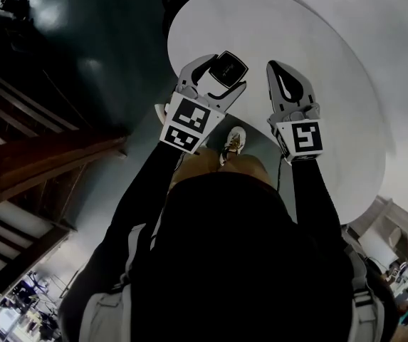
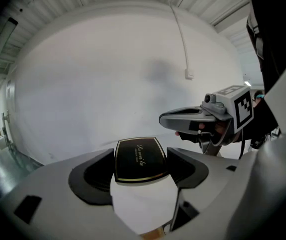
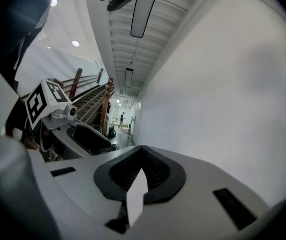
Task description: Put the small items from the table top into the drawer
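The left gripper (image 1: pixel 219 75), upper middle of the head view, is clamped on a small flat black rectangular case with a thin gold border and gold script on the lid (image 2: pixel 140 159). In the left gripper view the case sits low in the centre of the frame. The two dark pads press on its opposite side edges and the lid faces the camera. It's held up in the air above the round white table top (image 1: pixel 332 41), not resting on it.

The right gripper (image 3: pixel 142 170) sits just to the right of it in the head view. Its jaws are pressed together with nothing between them.

Handling-wise, the case looks rigid and light, probably a tin or hard card box. The lid looks glossy, so it's likely a bit slippery. Pinching across the side edges seems the sensible hold, since the flat faces give the pads nothing to bite on. A tilt could let it slide out, so keeping it level is probably wise.

No drawer shows in any view, so it's hard to say how far the carry goes.
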Demonstrator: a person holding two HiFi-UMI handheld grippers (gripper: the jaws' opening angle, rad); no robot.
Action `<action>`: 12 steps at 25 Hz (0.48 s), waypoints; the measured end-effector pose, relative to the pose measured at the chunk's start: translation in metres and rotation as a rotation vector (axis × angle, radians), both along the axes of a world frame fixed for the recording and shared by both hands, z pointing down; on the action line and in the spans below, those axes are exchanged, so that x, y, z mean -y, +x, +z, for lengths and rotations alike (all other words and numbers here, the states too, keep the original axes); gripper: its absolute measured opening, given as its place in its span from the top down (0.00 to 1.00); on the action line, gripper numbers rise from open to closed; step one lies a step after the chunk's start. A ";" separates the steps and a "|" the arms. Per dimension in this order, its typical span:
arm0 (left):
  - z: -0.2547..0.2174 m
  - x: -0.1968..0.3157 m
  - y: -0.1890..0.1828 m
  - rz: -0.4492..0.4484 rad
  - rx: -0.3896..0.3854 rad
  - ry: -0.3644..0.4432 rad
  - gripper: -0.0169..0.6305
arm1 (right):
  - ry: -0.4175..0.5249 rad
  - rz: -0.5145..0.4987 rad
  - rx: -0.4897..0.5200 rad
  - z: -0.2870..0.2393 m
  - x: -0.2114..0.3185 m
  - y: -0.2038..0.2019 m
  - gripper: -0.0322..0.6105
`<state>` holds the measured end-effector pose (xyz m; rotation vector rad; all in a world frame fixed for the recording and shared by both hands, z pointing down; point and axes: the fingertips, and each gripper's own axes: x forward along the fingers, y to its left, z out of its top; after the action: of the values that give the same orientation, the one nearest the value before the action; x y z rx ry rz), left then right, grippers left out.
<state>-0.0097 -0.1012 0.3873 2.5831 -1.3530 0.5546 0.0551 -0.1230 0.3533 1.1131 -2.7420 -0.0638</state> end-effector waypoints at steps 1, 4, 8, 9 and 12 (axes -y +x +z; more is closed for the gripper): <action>0.001 -0.004 -0.011 -0.016 0.005 0.000 0.45 | 0.001 -0.017 -0.001 0.001 -0.002 -0.009 0.91; 0.005 -0.019 -0.044 -0.061 0.025 -0.012 0.45 | 0.000 -0.054 -0.002 0.003 -0.008 -0.036 0.91; 0.010 -0.037 -0.076 -0.102 0.030 -0.027 0.45 | -0.014 -0.091 0.003 0.003 -0.017 -0.069 0.91; 0.011 -0.041 -0.081 -0.106 0.030 -0.028 0.45 | -0.015 -0.100 0.004 0.002 -0.019 -0.077 0.91; 0.023 -0.050 -0.094 -0.106 0.041 -0.043 0.45 | -0.017 -0.126 -0.005 0.001 -0.023 -0.096 0.91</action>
<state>-0.1034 -0.0515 0.4103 2.4618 -1.4644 0.6156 -0.0409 -0.0999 0.3541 0.9338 -2.8001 -0.0603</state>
